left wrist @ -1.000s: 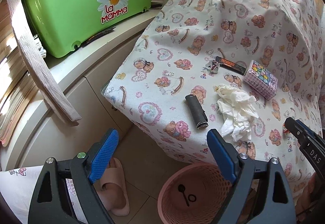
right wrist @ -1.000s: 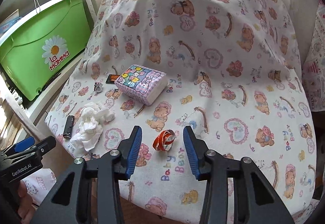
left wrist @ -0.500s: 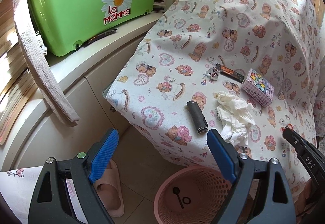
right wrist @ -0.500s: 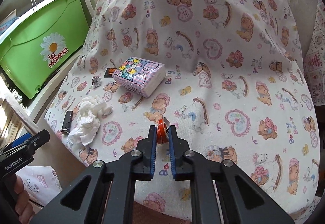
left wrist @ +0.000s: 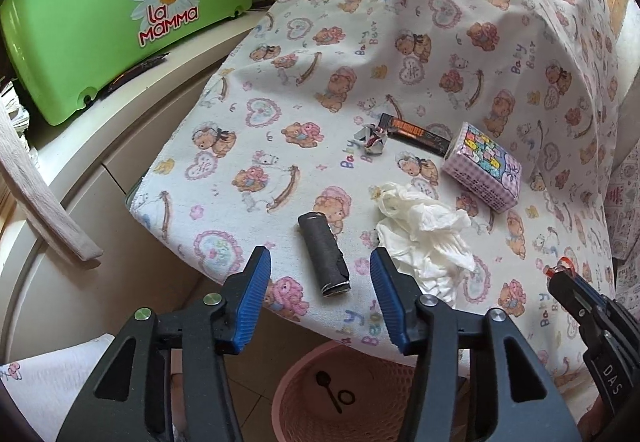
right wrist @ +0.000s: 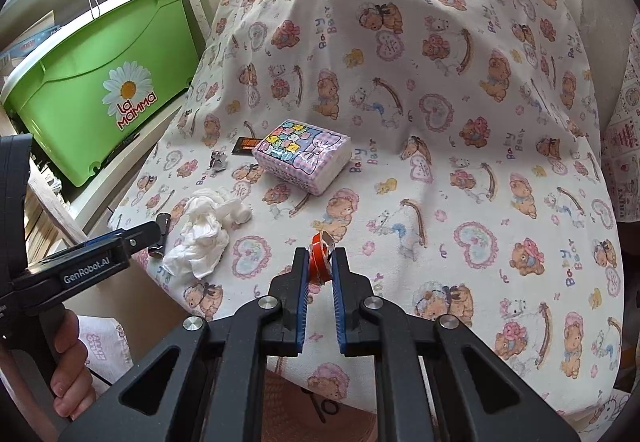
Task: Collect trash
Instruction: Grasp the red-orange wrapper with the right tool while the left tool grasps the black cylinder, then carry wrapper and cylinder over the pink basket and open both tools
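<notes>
Both grippers have shifted since a moment ago: the left gripper [left wrist: 320, 282] has come in closer over the edge of the table, and the right gripper [right wrist: 320, 274] has lifted a little with its catch. Its blue ridged pads are pinched tight on a small red wrapper [right wrist: 319, 257], shiny and curled like a ring, with a bit of silver at the top. The wrapper sits up off the cloth, near the front edge.

The left gripper is wide apart and holds nothing. Between its blue pads you can see a dark grey roll [left wrist: 324, 254], rough and shaped like a short tube, lying flat near the table edge. Just beside it on the right is a crumpled white tissue [left wrist: 424, 238], soft and full of folds.

Farther back lies a tiny scrunched foil scrap [left wrist: 374, 141], next to a long dark wrapper [left wrist: 416, 133] with orange print. A puffy pack of tissues [right wrist: 304, 157] in pink checked plastic sits by them.

A soft tablecloth [right wrist: 460, 121] covered in teddy bears and hearts hangs over the table. Down below the edge stands a round pink basket [left wrist: 352, 382] with a woven wall. A smooth green plastic box [left wrist: 80, 13] with a daisy on it rests on the white shelf to the left.
</notes>
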A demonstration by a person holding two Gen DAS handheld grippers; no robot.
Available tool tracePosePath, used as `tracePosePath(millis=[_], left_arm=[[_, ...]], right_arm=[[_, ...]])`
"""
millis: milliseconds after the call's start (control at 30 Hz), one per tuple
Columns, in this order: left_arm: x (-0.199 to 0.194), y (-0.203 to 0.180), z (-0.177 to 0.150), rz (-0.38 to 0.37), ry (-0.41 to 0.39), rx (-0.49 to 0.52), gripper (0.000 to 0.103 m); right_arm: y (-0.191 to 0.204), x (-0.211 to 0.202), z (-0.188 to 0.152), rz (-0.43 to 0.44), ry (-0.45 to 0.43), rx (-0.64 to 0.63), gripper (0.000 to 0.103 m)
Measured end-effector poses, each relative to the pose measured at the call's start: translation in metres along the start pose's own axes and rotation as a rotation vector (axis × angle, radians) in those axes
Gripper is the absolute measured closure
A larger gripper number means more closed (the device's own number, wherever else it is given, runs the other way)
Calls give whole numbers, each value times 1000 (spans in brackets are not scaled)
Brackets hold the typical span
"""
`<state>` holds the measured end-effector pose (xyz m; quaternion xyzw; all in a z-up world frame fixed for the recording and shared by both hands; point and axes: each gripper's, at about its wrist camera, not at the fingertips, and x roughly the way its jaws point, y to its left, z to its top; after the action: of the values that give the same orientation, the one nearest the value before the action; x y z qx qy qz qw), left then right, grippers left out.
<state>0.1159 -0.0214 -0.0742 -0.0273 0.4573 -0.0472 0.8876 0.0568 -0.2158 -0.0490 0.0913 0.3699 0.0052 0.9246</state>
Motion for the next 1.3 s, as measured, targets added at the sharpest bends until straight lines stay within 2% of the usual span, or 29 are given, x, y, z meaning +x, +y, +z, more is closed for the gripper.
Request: tracePosePath(millis=[233, 367, 400, 467, 633, 767, 900, 1000, 1133, 1300], left_arm=[[7, -6, -1, 85, -19, 36, 63], [7, -9, 0, 96, -18, 70, 88], [6, -8, 1, 103, -21, 77, 90], [1, -4, 3, 96, -27, 63, 90], [-18, 9, 6, -34, -15, 0, 90], [-37, 13, 2, -80, -36, -2, 90], [-51, 13, -5, -94, -52, 24, 90], [-62, 10, -13, -79, -67, 61, 90], [-74, 0, -24, 12, -74, 138, 90], [-86, -1, -30, -67, -68, 140, 90]], right_arm=[[-5, -3, 2, 1, -7, 11, 90], [-8, -7, 1, -7, -17, 3, 91], [-9, -8, 1, -11, -19, -1, 91], [-10, -9, 1, -14, -20, -1, 91], [-13, -15, 1, -9, -29, 7, 91], [-11, -20, 1, 0, -40, 1, 91], [-6, -24, -1, 17, -41, -10, 91], [0, -26, -3, 27, -38, -26, 91], [12, -30, -8, 57, -35, -55, 91], [28, -36, -18, 77, -32, -108, 90]])
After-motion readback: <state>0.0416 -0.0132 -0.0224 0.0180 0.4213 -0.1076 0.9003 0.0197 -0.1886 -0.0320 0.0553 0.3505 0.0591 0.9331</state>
